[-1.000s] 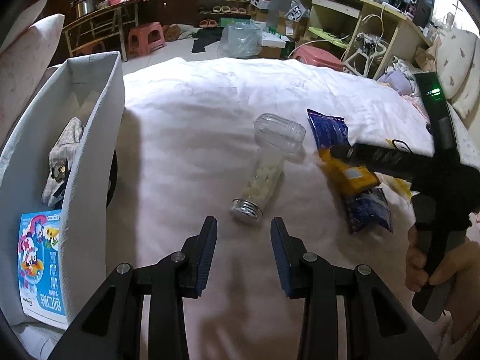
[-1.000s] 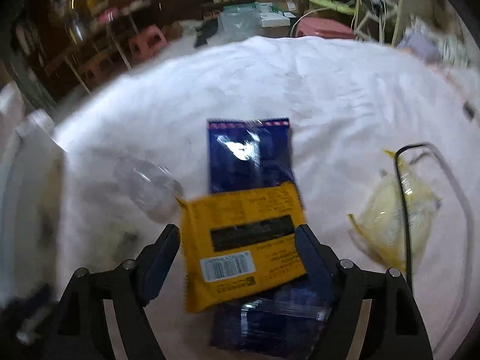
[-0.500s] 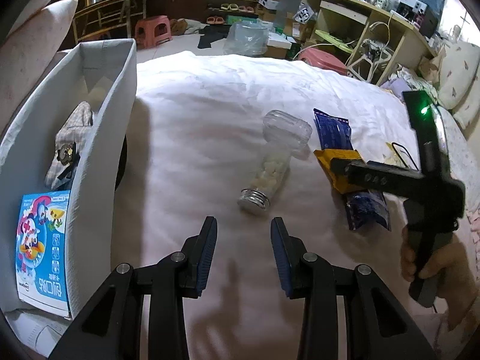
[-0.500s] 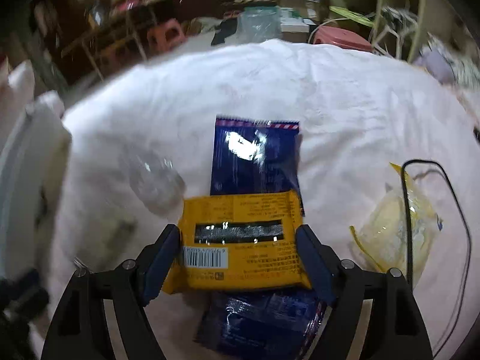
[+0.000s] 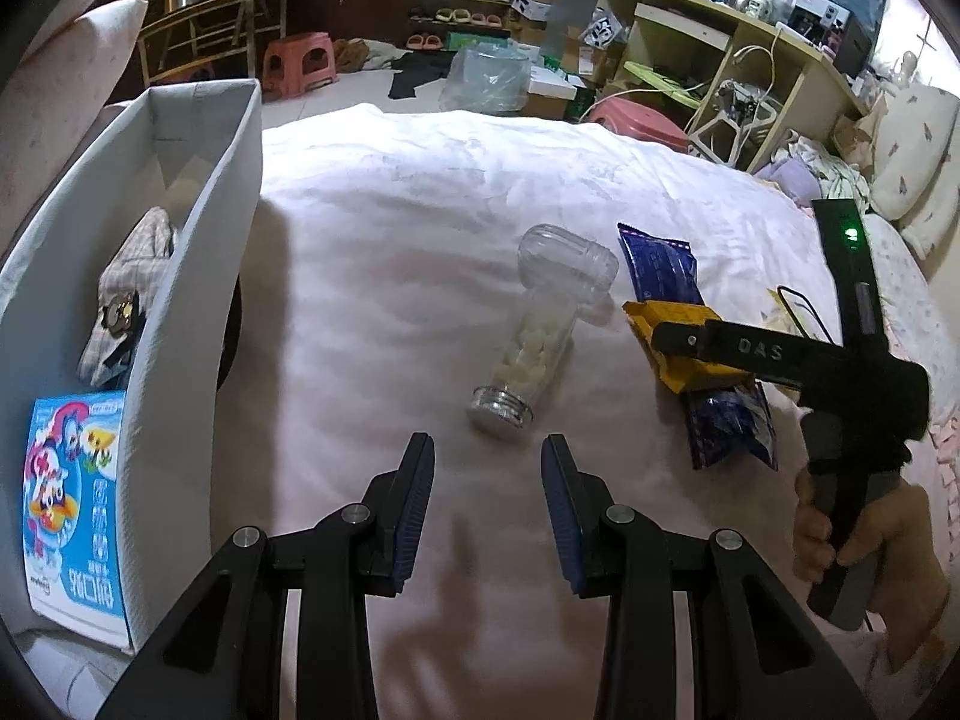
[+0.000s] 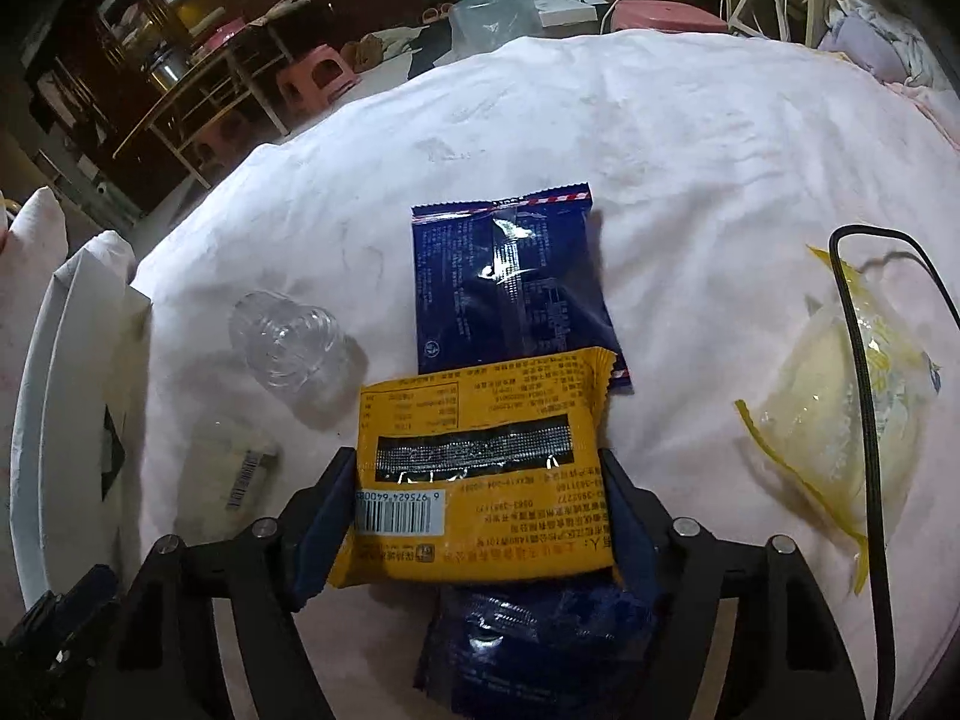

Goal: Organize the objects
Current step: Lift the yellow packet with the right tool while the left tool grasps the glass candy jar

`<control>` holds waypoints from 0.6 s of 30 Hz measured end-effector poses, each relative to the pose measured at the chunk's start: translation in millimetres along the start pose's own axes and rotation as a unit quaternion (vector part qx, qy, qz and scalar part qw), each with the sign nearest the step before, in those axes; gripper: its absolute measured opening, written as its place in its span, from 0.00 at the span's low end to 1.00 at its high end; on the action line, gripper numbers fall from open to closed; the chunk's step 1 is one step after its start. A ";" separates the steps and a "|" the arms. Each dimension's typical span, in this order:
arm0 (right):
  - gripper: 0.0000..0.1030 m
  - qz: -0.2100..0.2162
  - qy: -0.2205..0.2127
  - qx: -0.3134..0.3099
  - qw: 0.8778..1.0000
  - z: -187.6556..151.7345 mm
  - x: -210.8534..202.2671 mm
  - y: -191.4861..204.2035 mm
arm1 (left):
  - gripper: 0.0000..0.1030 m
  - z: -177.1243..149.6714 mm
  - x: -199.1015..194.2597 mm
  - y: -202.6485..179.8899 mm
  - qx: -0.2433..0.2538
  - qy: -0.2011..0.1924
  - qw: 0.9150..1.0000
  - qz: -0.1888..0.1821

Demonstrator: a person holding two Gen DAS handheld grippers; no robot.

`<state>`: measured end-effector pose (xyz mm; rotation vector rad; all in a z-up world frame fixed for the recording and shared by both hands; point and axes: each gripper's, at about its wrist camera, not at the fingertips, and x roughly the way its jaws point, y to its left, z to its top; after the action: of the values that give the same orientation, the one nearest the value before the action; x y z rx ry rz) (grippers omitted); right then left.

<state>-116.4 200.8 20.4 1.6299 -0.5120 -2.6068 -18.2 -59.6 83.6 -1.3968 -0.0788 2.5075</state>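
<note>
The right gripper, jaws just closing, appears clamped on the yellow packet lying across a blue packet on the bed; lift it straight up while the left gripper waits apart, empty.

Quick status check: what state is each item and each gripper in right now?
Yellow packet: between the right gripper's fingers, lying across the blue packet.
Blue packet: flat on the bed, under the yellow one.
Jar: on its side, capped, partly full.
Clear bag: on the bed, untouched.
Box: open, holding cloth and a carton.
Right gripper: fingers have just been closing onto the yellow packet.
Left gripper: open, empty.
</note>
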 end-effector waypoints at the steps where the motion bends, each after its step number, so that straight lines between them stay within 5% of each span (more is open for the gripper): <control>1: 0.71 0.002 -0.002 0.000 1.000 -0.9 -2.6 1.6 | 0.36 2.2 2.1 -0.5 0.002 -0.001 1.000 -0.001; 5: 0.71 0.010 -0.020 -0.004 1.000 -7.2 -18.4 14.3 | 0.36 10.6 12.3 -3.9 0.015 0.002 1.000 0.011; 11: 0.71 0.026 -0.055 -0.008 0.998 -6.5 -33.1 33.3 | 0.36 21.9 37.0 -16.4 0.068 0.010 0.997 -0.022; 18: 0.71 0.043 -0.035 0.029 0.998 -3.8 -24.9 22.3 | 0.37 30.3 77.8 -18.7 0.090 0.058 0.994 -0.017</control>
<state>-105.2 183.6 47.0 1.4992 -0.6516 -2.6184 -78.6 -18.9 38.7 -1.4495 0.1420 2.3360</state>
